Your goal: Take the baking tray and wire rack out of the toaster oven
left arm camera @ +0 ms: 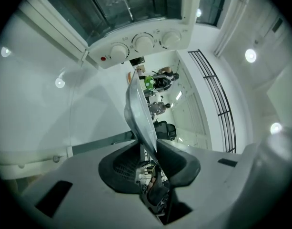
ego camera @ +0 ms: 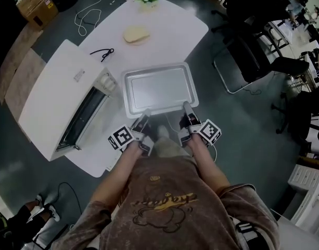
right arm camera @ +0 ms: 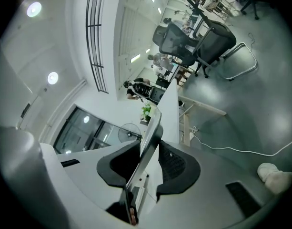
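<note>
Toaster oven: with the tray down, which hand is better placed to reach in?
Left, probably: left tongs and right tongs both grip the silver rectangular metal baking tray by its near rim, but the white toaster oven sits on the left side; the right must cross over.

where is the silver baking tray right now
In the head view's centre, the silver rectangular metal baking tray is held over the white table, right of the white toaster oven, its near rim clamped by the left tongs and right tongs.
</note>
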Motion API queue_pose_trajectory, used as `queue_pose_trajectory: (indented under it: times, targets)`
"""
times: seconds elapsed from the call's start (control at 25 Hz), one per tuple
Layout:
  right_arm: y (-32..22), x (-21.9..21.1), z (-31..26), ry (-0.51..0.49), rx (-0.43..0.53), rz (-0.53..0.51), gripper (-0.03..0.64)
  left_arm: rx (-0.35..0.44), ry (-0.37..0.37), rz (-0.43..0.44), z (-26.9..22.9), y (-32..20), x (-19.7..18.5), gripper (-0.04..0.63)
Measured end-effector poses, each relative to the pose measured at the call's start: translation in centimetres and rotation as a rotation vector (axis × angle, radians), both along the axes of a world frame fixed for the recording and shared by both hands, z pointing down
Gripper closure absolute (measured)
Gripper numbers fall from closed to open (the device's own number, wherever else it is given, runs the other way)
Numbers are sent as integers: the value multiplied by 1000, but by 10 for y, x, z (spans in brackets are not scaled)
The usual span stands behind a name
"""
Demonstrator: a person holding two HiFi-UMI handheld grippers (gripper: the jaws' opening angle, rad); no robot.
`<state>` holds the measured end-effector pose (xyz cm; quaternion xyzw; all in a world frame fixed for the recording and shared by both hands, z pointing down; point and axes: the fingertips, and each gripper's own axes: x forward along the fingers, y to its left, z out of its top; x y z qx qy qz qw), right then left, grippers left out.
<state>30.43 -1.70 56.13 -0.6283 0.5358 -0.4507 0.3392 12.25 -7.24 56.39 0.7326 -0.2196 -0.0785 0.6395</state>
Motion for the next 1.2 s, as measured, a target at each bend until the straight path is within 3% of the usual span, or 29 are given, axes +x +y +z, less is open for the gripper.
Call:
queue_pose_trajectory:
  times: [0.4,0.8,1.2]
  targets:
    - [-66,21,51,-27,-88,-96,499,-51,-50,-93,48,-56,21,499]
    - [-104,30,63,-40,-110,-78,500,-92,-84,-167,67,-90,26,492]
    - [-112,27,87,-40,-186,-32,529,-166,-194,-215,84,-78,13,494]
